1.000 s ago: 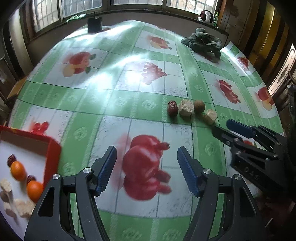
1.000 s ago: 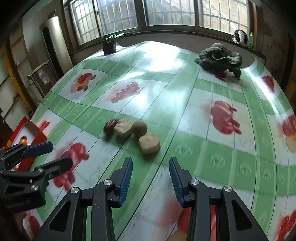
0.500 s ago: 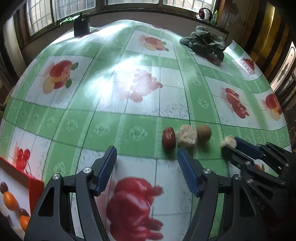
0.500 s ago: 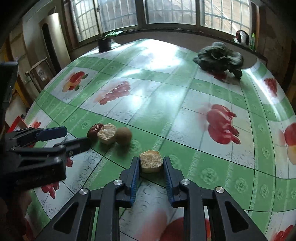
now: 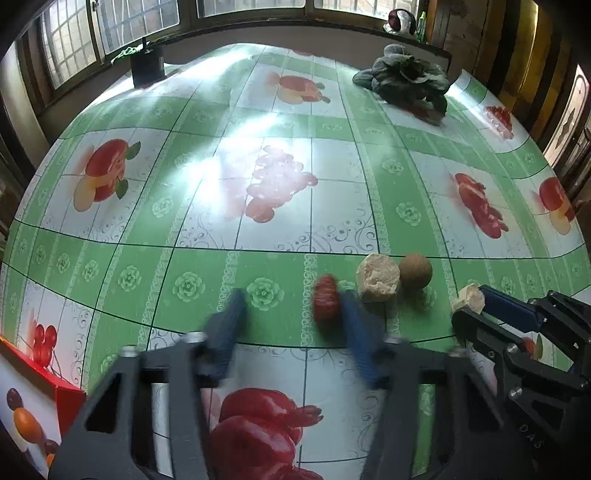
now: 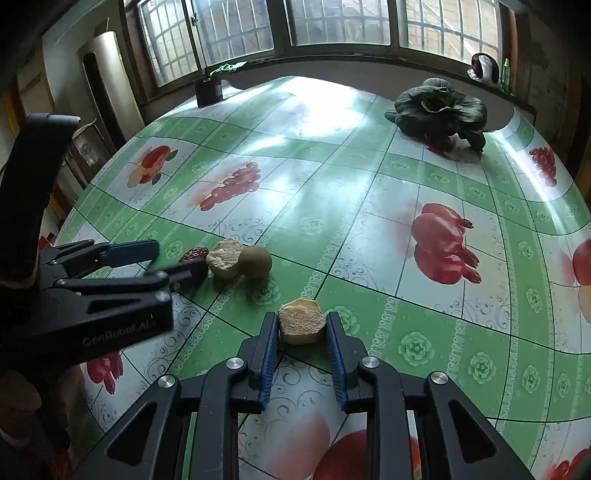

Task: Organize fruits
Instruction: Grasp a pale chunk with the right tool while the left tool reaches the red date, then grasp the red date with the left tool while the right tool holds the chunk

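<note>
Wrinkled dark-red date (image 5: 325,302) lies lower centre, just inside your closing left gripper's (image 5: 291,328) right pad — shift right; right gripper (image 6: 301,332) clamps the tan cut chunk (image 6: 301,321).

"GenRobot.AI" on left tongs (image 6: 177,260), seemingly "DAS" on right tongs (image 5: 466,307)

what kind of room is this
Probably a home dining room or kitchen: a table under a fruit-print tablecloth, barred windows behind it, a leafy vegetable on the far end, and a red tray holding fruit.
</note>
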Demonstrator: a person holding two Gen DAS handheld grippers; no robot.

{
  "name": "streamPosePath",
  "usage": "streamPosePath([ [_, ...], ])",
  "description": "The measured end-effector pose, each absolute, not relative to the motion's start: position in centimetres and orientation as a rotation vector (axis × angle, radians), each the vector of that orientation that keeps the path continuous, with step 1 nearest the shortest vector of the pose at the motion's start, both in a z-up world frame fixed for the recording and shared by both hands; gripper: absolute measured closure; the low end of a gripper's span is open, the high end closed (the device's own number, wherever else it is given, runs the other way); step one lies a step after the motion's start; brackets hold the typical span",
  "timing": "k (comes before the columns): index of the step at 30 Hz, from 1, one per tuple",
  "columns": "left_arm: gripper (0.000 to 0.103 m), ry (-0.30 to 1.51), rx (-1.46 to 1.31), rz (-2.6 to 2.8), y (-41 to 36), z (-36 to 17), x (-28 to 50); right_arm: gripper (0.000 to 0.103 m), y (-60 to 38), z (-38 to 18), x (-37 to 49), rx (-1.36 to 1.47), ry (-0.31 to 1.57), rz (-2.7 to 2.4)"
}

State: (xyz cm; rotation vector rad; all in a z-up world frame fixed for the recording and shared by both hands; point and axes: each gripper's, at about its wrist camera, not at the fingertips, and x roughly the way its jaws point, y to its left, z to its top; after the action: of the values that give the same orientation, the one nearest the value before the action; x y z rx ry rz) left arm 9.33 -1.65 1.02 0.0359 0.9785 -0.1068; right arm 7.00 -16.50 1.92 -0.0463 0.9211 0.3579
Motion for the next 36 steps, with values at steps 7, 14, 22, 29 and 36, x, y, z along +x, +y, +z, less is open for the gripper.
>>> streamPosePath([
  [7, 0.088, 0.991, -0.018, -0.123, -1.2, 1.4, 7.8, 0.078, -15.5, 2.1, 6.3, -0.075, 0.923, 0.373],
  [14, 0.088, 0.949, -0.058, -0.162, -0.1, 3.5, 2.9, 0.078, -14.5, 3.8, 3.0, -0.062, 0.883, 0.385],
  [22, 0.088, 0.880, 0.011, -0.126, 1.0, 5.3, -3.5, 0.078, -13.2, 5.2, -2.8, 0.012, 0.830, 0.392],
  [29, 0.088, 0.855, 0.028, -0.065, 3.2, 5.4, -7.5, 0.078, -10.9, 5.8, -6.7, -0.004, 0.828, 0.414],
  [36, 0.088, 0.807, 0.019, 0.011, 6.3, 6.4, -10.3, 0.078, -7.9, 6.3, -9.3, -0.035, 0.819, 0.458],
])
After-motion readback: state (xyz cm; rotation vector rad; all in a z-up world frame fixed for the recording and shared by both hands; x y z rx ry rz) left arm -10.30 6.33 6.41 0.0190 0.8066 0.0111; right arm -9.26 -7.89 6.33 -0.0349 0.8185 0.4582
